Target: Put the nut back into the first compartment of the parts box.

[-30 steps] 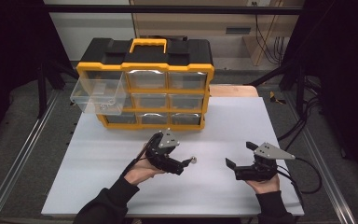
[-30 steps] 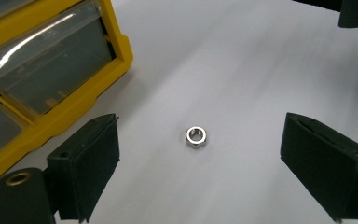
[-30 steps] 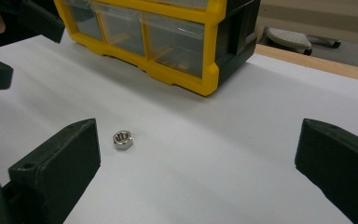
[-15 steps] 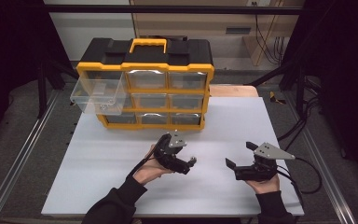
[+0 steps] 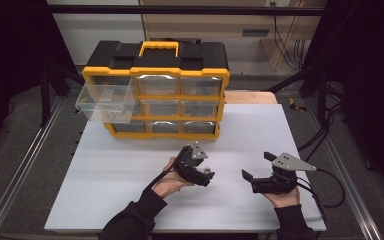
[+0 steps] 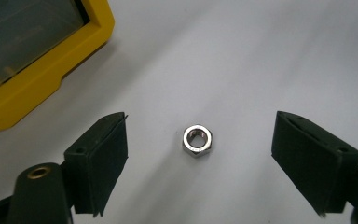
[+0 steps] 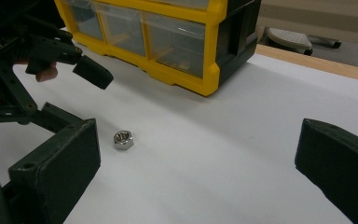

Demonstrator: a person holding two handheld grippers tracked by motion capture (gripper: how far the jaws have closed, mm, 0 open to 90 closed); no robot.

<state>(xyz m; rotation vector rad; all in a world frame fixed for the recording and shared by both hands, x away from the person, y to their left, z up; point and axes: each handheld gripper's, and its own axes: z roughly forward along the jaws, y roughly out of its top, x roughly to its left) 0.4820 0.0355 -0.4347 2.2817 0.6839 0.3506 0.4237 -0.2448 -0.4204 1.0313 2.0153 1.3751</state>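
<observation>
From the high view the left gripper [image 5: 196,170] hangs over the white desk [image 5: 105,175] near the yellow-and-black drawer organiser [image 5: 155,75], and its own view shows the small silver steel hex nut [image 6: 197,140] lying flat midway between wide-open, empty fingers [image 6: 103,158], so it should drop straight and close evenly, while the right gripper view has the right gripper [image 7: 200,163] gaping, empty, nut to its left.

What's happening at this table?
A person holds a gripper in each hand. The left gripper hovers open over a small metal nut lying on the white table, not touching it. The right gripper waits open nearby. Behind stands a yellow organizer with one clear drawer pulled out.
</observation>
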